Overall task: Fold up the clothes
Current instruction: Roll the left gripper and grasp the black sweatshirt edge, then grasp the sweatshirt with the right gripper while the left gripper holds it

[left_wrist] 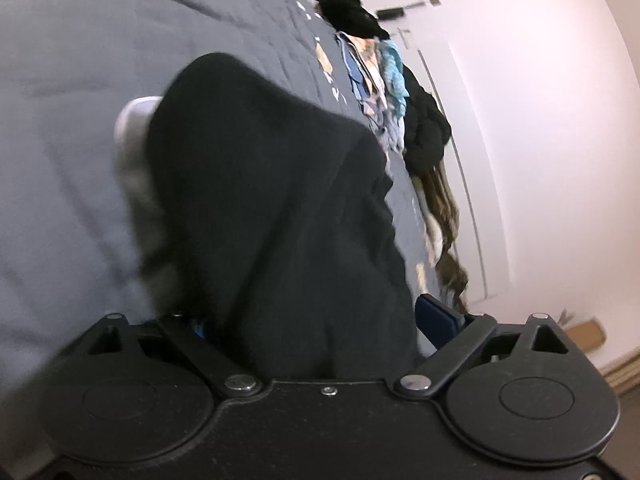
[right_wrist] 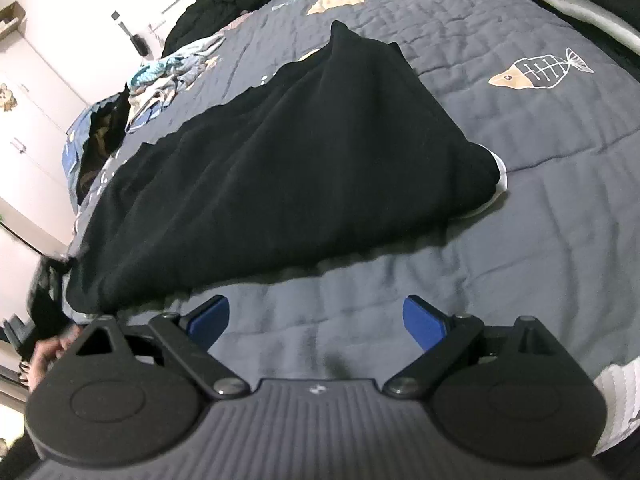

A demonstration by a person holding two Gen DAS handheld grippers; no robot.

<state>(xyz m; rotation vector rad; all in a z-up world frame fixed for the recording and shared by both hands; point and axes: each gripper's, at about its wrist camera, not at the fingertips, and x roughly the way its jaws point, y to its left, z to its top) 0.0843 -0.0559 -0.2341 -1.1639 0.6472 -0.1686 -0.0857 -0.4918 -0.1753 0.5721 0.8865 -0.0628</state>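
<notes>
A black garment (right_wrist: 280, 168) lies spread on the grey quilt (right_wrist: 520, 240), with a white piece (right_wrist: 500, 176) showing under its right corner. My right gripper (right_wrist: 316, 320) stands open over bare quilt just short of the garment's near edge, nothing between its blue pads (right_wrist: 424, 320). In the left wrist view the black garment (left_wrist: 260, 200) bunches up between the fingers of my left gripper (left_wrist: 316, 320). Its jaws stand wide apart. The cloth hides the left finger; only the right blue pad (left_wrist: 436, 320) shows clearly. The white piece (left_wrist: 136, 140) peeks out on the left.
A pile of pale and blue clothes (right_wrist: 168, 76) and a black heap (right_wrist: 216, 4) lie along the bed's far-left side, by a white wall. A hand (right_wrist: 48, 352) is at the garment's left end. Fish drawings (right_wrist: 540, 72) mark the quilt. A grey and black item (right_wrist: 580, 4) lies at the back right.
</notes>
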